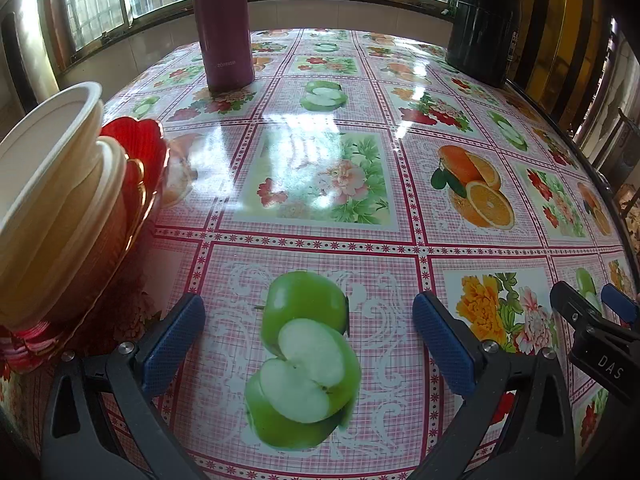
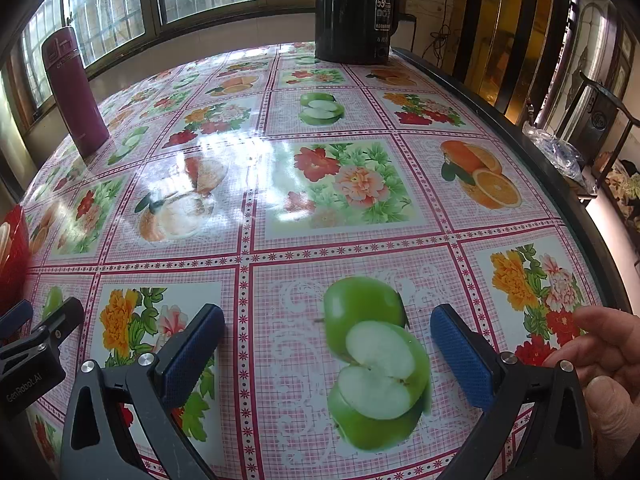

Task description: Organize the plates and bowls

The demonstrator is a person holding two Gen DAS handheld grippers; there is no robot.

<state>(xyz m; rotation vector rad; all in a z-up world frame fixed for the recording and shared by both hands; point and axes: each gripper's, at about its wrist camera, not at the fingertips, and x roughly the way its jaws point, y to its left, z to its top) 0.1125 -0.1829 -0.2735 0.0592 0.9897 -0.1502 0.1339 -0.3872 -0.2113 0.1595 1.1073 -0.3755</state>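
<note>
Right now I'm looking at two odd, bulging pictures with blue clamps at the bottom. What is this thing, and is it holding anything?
No robot here: a person holds a clamp-like tool in each hand, each with a wide-angle camera looking along its blue fingers. One picture is from the left gripper, the other from the right gripper. Both are open and hold nothing. Below lies a fruit-print tablecloth. At the left stand stacked white bowls in a red dish. Farther back: a maroon flask and a black canister.

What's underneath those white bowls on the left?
The white bowls sit nested on red plates with scalloped gold-edged rims, stacked on the flowered tablecloth. How many plates there are, and whether anything lies between them, is hidden by the bowls.
</note>
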